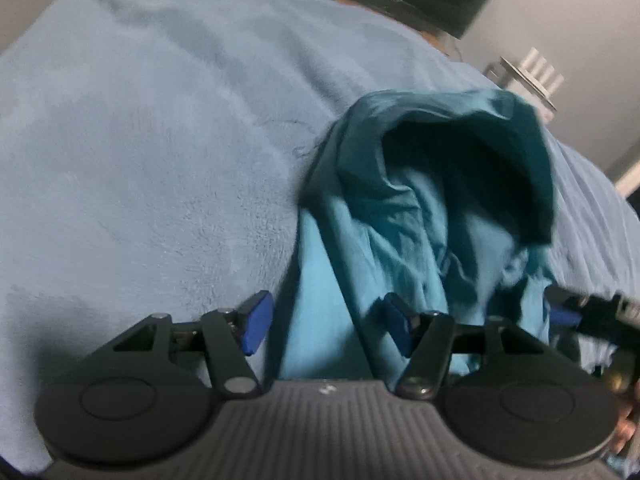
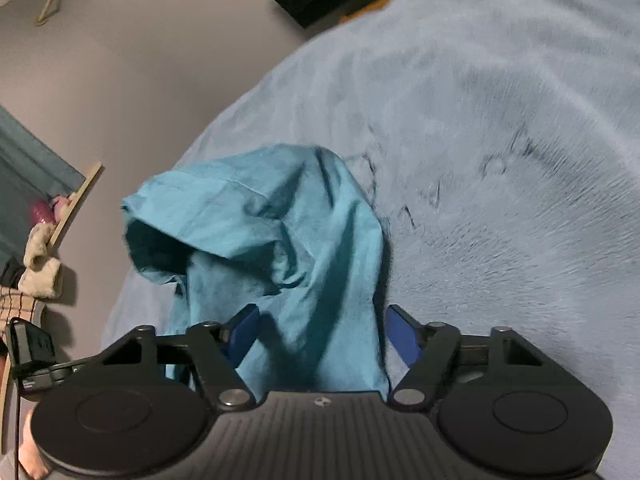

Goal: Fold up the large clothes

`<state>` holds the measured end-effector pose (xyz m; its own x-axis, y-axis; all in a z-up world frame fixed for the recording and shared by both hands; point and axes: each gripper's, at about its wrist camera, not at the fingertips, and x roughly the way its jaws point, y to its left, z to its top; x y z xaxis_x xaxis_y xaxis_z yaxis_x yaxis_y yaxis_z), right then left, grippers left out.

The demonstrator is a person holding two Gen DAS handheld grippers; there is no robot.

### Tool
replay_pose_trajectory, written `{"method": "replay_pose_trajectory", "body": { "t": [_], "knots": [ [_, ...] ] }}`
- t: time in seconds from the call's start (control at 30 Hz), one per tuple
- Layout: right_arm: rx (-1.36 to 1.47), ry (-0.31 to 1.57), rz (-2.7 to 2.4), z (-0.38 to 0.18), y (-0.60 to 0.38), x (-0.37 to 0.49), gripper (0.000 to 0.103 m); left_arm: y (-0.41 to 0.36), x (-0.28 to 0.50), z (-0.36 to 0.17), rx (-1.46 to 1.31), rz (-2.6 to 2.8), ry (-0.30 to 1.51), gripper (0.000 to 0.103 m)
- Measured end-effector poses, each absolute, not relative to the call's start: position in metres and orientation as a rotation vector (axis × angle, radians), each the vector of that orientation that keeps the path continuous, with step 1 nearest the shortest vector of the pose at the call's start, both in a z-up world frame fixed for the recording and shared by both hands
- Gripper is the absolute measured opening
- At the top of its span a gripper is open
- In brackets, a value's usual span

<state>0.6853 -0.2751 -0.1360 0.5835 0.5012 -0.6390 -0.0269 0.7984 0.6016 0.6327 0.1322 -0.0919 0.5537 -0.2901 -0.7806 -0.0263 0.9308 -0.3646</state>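
Fleecy blanket point(image 1: 160, 140), matt, seemingly cotton garment point(image 1: 360, 240)

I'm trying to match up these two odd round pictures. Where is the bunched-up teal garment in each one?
Left wrist view: teal garment right of centre, running down between the gripper's fingers.
Right wrist view: teal garment left of centre, again down between the fingers.
Shared landmark: the pale blue fleece blanket beneath it.

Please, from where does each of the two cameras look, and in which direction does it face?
Left wrist: sits on the left gripper, looks down along its open fingers at the teal garment on the blue blanket; the right gripper shows at the right edge.
Right wrist: sits on the right gripper, looks down at the garment from its other side; a wall lies behind.
Shared: garment, blanket.
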Motion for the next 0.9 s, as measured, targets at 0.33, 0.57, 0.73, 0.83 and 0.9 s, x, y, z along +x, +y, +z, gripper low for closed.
{"method": "replay_pose_trajectory", "body": {
  "t": [0.33,0.57,0.73,0.83,0.9],
  "knots": [
    [0.599,0.867,0.318,-0.146,-0.254,0.713,0.04,0.128,0.668,-0.106,-0.351,-0.069,0.931,0.064],
    [0.577,0.819,0.332,-0.14,-0.256,0.704,0.025,0.123,0.666,-0.101,-0.352,-0.211,0.952,0.011],
    [0.571,0.759,0.381,-0.118,-0.262,0.686,0.02,0.113,0.637,-0.062,-0.272,-0.318,0.802,0.0],
    [0.547,0.7,0.437,-0.092,-0.27,0.662,0.018,0.113,0.606,-0.034,-0.23,-0.361,0.696,0.0],
    [0.519,0.661,0.477,-0.074,-0.272,0.64,0.018,0.119,0.579,-0.018,-0.235,-0.404,0.628,0.0]
  ]
}}
